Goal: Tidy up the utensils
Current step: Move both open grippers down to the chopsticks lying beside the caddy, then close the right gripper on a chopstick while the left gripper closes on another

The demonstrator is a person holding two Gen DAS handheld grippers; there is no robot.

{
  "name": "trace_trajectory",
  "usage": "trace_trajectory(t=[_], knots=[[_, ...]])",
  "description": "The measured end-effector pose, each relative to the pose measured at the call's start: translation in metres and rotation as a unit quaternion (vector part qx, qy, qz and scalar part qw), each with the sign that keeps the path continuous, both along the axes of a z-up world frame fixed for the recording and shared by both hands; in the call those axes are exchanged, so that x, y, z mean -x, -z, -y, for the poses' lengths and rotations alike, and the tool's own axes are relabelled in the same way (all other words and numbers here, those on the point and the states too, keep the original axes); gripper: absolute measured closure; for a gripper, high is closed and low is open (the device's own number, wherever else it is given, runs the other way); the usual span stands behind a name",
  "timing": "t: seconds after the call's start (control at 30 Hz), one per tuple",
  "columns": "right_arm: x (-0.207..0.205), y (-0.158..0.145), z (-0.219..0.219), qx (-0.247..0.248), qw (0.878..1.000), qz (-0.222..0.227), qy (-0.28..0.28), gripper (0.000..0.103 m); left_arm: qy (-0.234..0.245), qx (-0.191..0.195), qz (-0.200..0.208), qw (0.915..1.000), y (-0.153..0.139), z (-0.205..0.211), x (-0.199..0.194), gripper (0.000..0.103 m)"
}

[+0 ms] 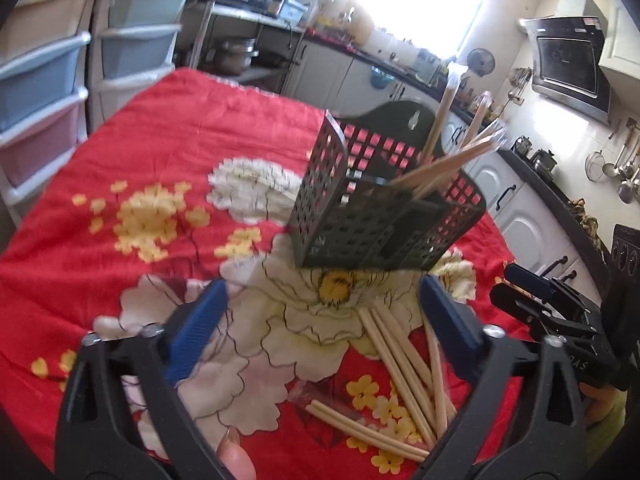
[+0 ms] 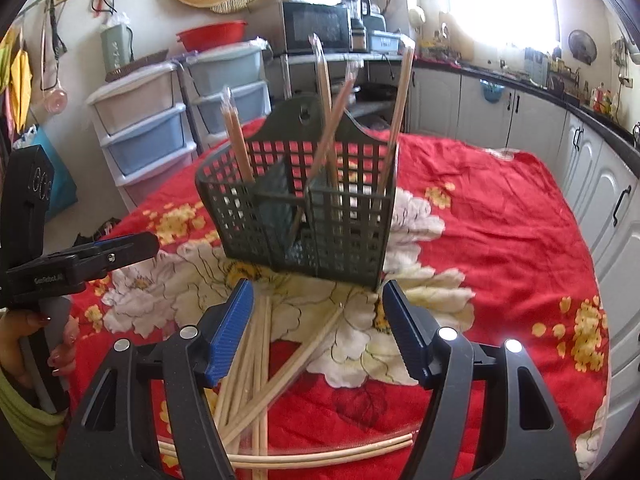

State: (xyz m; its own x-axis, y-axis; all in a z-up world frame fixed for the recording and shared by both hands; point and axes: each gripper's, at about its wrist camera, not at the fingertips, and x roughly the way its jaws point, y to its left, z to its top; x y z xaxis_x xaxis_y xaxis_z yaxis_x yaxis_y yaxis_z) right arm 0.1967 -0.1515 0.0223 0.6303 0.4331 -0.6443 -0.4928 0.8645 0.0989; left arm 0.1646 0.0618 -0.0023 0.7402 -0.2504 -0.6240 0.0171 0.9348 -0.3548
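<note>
A dark lattice utensil basket (image 1: 360,224) (image 2: 304,216) stands on the red flowered tablecloth (image 1: 160,140) (image 2: 500,220). Several wrapped chopsticks (image 1: 440,168) (image 2: 324,76) lean upright inside it. In front of the basket, loose bare chopsticks (image 1: 400,364) (image 2: 256,360) lie scattered on the cloth. My left gripper (image 1: 323,282) hovers open just short of the basket, nothing between its blue pads; the loose sticks lie below, toward its right finger. My right gripper (image 2: 318,286) is also open and empty, with loose sticks on the cloth under its left finger. Each gripper shows at the other view's edge.
Plastic drawer units (image 1: 40,80) (image 2: 148,132) stand beyond the table's far side. Kitchen cabinets and a dark counter (image 2: 520,112) run along the wall, with a microwave (image 2: 316,26) on a shelf. A hand (image 2: 24,340) holds the left gripper's handle.
</note>
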Motion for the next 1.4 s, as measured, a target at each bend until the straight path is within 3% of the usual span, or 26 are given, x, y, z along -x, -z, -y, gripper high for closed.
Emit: trace_trajectory(t=[0.33, 0.5, 0.97, 1.13, 1.33, 1.4], knots=[[-0.007, 0.027, -0.009, 0.017, 0.999, -0.038, -0.008, 0.04, 0.034, 0.037, -0.053, 0.9973, 0.03, 0.008, -0.009, 0.061], [-0.01, 0.036, -0.012, 0.023, 0.998, -0.052, -0.011, 0.045, 0.059, 0.058, -0.073, 0.9939, 0.039, 0.017, -0.015, 0.073], [-0.025, 0.053, -0.01, 0.033, 0.995, -0.089, -0.008, 0.05, 0.083, 0.073, -0.126, 0.9859, 0.064, 0.033, -0.049, 0.083], [-0.038, 0.062, -0.014, 0.033, 0.992, -0.118, -0.006, 0.058, 0.084, 0.058, -0.131, 0.9862, 0.067, 0.039, -0.059, 0.085], [-0.058, 0.075, -0.015, 0.009, 0.986, -0.168, 0.009, 0.065, 0.082, 0.075, -0.137, 0.9844, 0.07, 0.035, -0.067, 0.085], [-0.061, 0.076, -0.012, 0.001, 0.985, -0.172, 0.013, 0.072, 0.083, 0.081, -0.138, 0.9836, 0.07, 0.033, -0.069, 0.085]])
